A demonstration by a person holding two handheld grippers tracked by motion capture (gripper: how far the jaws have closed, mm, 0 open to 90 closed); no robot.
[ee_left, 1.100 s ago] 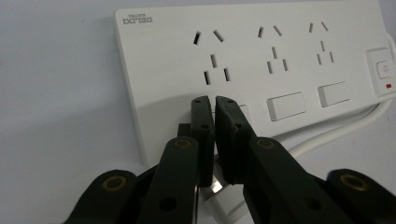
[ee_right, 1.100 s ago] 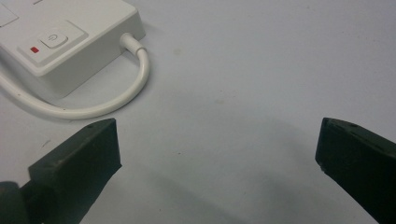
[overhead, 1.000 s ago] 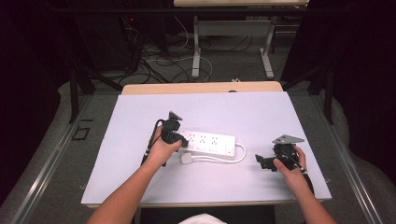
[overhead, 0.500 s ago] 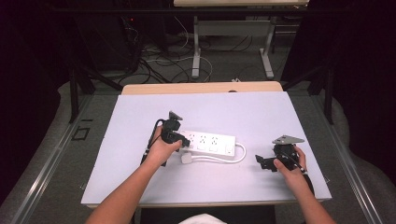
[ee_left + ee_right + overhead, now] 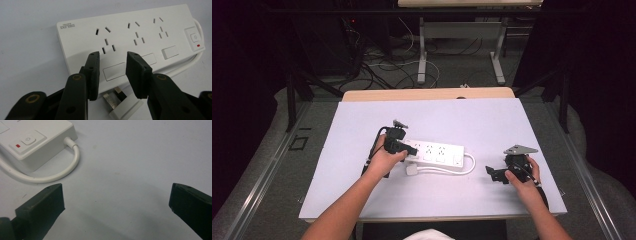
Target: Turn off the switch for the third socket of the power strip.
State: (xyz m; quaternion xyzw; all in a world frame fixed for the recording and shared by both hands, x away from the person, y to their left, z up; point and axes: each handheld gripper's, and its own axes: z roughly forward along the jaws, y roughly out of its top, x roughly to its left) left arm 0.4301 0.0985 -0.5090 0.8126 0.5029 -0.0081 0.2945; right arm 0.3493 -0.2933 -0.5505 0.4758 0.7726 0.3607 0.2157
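Left gripper (image 5: pixel 112 75) jaws just opened over white power strip (image 5: pixel 130 42).

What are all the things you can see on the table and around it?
power strip: one, white, middle of the table, flat
cord: one, white, loops from the strip's right end along its near side
plug: one, white, on the table just in front of the strip
table: one, pale grey top
left gripper: one, black, jaws have just been opening, nothing between them, over the strip's left end
right gripper: one, black, jaws wide apart over bare table
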